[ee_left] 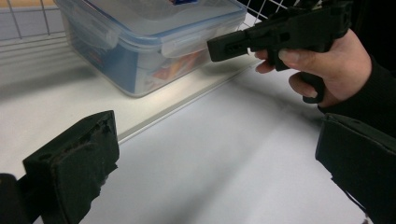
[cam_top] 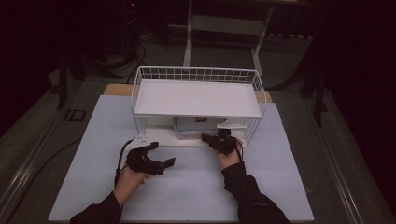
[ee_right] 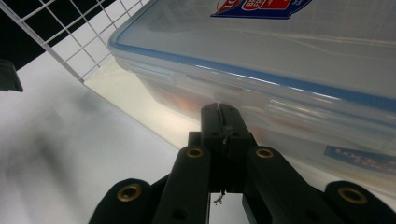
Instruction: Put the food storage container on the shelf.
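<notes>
**A:** Table (cam_top: pixel 187 186) first: pale sheet, white wire rack (cam_top: pixel 198 100) standing at its far middle, upper shelf bare. Agreed?

**B:** Agreed. Under that shelf, on the rack's lower white board, sits the clear plastic box (cam_top: pixel 196 127) with a blue-edged clip lid. Lid looks seated; the clip flap on the near side looks down.

**A:** Right gripper (cam_top: pixel 218 138) state?

**B:** Jaws pressed together, tips at the box's near wall just under the lid rim, as seen in the right gripper view (ee_right: pixel 223 122). Nothing pinched between them. Touching or a hair short of the box, I cannot tell.

**A:** Left gripper (cam_top: pixel 156 156)?

**B:** Jaws wide apart, nothing between them. It hovers over the sheet in front of the rack, apart from the box, aimed toward it.

**A:** Progress, then?

**B:** Early, by my reading. Box is wholly inside the rack, no grip on it by either tool. If the job is to draw it out, everything remains: hook or push it forward, take hold, clear the shelf.
</notes>
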